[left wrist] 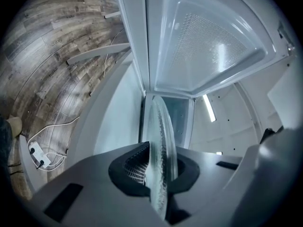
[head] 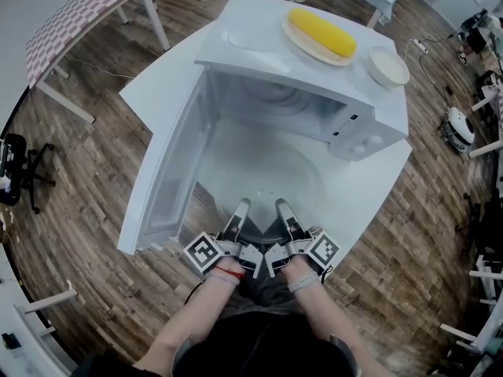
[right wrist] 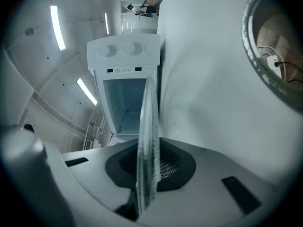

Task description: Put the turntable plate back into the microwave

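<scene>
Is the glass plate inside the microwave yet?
Not yet. The left gripper and right gripper hold the glass plate by its rim, outside, in front of the open microwave.

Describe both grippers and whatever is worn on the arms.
The left gripper and right gripper match: pale grey bodies and long jaws lined with black ribbed pads, each with a white cube bearing black square markers. Forearms are bare; a red band circles the left wrist, a grey strap the right.
</scene>
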{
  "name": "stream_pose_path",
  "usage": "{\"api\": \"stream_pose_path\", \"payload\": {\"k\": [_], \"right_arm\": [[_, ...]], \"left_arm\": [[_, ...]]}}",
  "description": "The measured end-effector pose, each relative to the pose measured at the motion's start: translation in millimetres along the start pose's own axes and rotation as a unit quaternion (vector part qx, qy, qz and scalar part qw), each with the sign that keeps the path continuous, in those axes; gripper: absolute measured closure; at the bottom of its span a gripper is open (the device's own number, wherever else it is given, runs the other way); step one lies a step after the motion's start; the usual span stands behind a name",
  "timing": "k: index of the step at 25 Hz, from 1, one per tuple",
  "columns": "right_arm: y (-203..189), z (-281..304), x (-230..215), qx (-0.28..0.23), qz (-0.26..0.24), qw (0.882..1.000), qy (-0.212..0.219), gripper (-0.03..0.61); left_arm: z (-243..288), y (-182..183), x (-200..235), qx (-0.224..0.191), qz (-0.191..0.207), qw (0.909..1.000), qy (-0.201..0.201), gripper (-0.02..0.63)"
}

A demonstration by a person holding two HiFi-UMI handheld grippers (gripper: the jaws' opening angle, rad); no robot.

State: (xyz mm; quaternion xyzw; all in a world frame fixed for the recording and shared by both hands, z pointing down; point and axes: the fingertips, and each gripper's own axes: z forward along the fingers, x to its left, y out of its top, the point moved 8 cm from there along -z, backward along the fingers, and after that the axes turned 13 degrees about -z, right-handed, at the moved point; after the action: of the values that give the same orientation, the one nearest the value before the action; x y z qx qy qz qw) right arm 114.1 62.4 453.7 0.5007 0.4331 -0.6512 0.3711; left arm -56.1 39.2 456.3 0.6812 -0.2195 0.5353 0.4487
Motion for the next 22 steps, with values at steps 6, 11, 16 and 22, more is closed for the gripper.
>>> {"api": "stream_pose_path", "payload": {"k": [6,11,16,22], "right_arm": [[11.5,11.2,-0.2,0.005,-0.002,1.000,0.009,0.538],[20.3,20.9,0.8,0.013,-0.015,1.000,0.007,0.538],[25.6,29.2,2.1,0.020,-0.019,0.999,0.016,0.538],[36.6,41.9,-2.1,0.028,-0.021,0.999,0.022,0.538]], "left_arm": [[14.1,-0.3,-1.2,-0.005,-0.002,0.9999,-0.009,0.583],[23.9,2.5,-0.3,-0.010,-0.001,0.9999,-0.014,0.583],[30.5,3.2,-1.3,-0.018,-0.005,0.9996,-0.023,0.583],[43.5,6.2,1.6,-0.026,0.000,0.9993,-0.026,0.583]]}}
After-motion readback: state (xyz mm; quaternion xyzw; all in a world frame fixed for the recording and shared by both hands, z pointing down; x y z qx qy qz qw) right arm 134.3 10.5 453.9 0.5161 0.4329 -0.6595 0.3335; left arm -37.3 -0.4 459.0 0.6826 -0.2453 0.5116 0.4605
